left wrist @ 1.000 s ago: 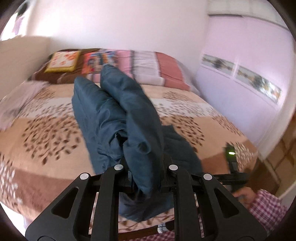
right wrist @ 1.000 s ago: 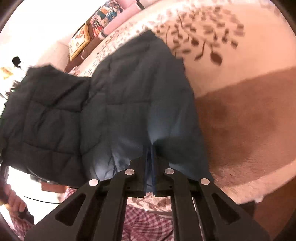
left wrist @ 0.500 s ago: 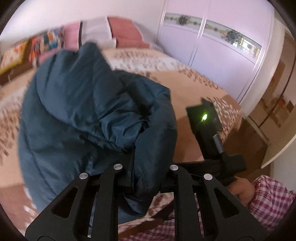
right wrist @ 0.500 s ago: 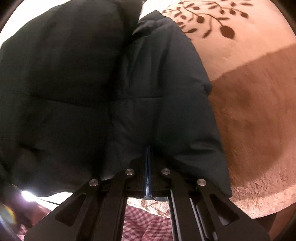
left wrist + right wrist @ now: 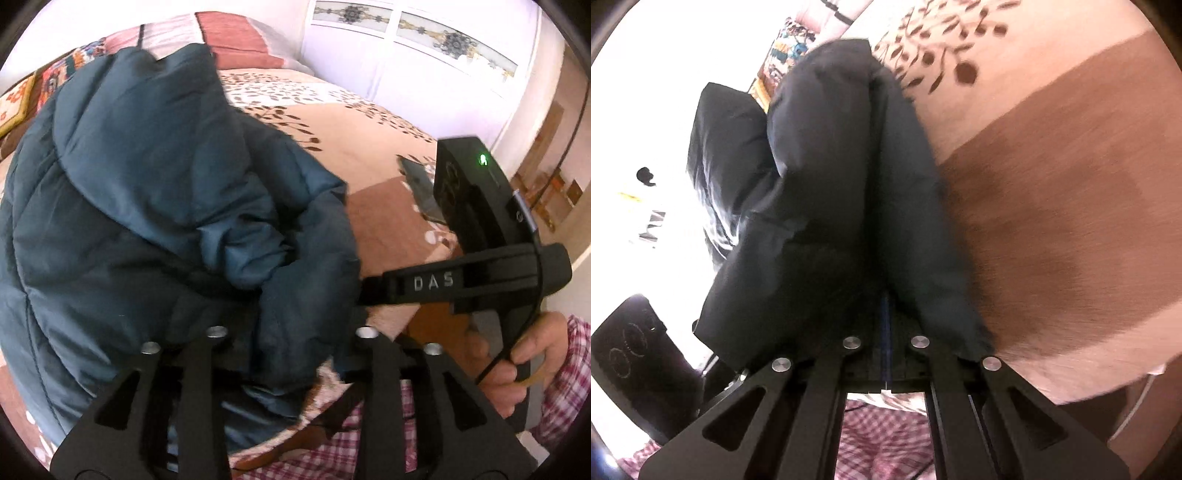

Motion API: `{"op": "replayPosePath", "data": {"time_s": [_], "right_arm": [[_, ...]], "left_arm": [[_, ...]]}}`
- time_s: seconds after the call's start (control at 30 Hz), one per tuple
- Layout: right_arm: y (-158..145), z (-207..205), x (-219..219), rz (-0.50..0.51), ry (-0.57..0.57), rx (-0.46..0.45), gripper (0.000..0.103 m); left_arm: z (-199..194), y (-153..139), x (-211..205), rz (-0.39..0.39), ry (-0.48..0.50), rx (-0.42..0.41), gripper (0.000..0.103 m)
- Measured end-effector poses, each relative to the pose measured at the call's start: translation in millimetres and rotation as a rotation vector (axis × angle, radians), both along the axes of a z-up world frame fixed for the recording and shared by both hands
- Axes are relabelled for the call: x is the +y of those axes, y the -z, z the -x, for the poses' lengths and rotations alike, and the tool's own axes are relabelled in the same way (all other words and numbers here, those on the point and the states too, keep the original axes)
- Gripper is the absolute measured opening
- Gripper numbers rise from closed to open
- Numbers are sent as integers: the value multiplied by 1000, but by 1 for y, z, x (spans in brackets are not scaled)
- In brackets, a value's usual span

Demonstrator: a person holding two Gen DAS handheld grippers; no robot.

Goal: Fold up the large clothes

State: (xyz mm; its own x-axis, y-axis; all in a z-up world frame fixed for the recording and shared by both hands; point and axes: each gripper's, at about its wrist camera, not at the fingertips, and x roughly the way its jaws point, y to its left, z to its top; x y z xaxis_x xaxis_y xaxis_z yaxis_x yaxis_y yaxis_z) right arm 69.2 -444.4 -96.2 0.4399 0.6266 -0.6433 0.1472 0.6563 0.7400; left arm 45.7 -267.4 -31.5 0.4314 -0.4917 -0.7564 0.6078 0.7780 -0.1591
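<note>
The jacket (image 5: 155, 206) is a large, dark teal quilted puffer with stitched channels across its padding — bunched up into a thick, rumpled mass and lifted above the bed (image 5: 373, 155) rather than lying flat on it. In the left wrist view its panels double over one another, with a lighter, shinier fold of fabric puckered in the middle. In the right wrist view the jacket (image 5: 849, 192) reads almost black — two padded layers hang side by side with a deep crease between them, over the brown and tan bedspread (image 5: 1052, 221).
</note>
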Motion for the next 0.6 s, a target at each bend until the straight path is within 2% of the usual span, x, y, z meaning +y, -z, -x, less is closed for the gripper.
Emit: {"op": "replayPosePath", "data": {"time_s": [0.07, 0.1, 0.23, 0.33, 0.4, 0.47, 0.6], "right_arm": [[-13, 3, -4, 62, 13, -12, 2], [-21, 6, -6, 96, 19, -23, 4], [-60, 5, -14, 215, 41, -87, 4], [-89, 8, -8, 278, 45, -139, 4], [-109, 0, 9, 326, 24, -183, 4], [-129, -12, 31, 367, -20, -232, 4], [-172, -41, 91, 437, -150, -309, 4]], "left_arm": [[8, -10, 3, 15, 23, 3, 56], [13, -16, 6, 31, 37, 6, 57], [31, -47, 43, 137, 59, 25, 58], [41, -64, 81, 199, 22, 16, 58], [45, -70, 111, 225, -47, 0, 58], [48, -69, 150, 232, -178, -5, 58], [47, -49, 202, 230, -366, 63, 58]]}}
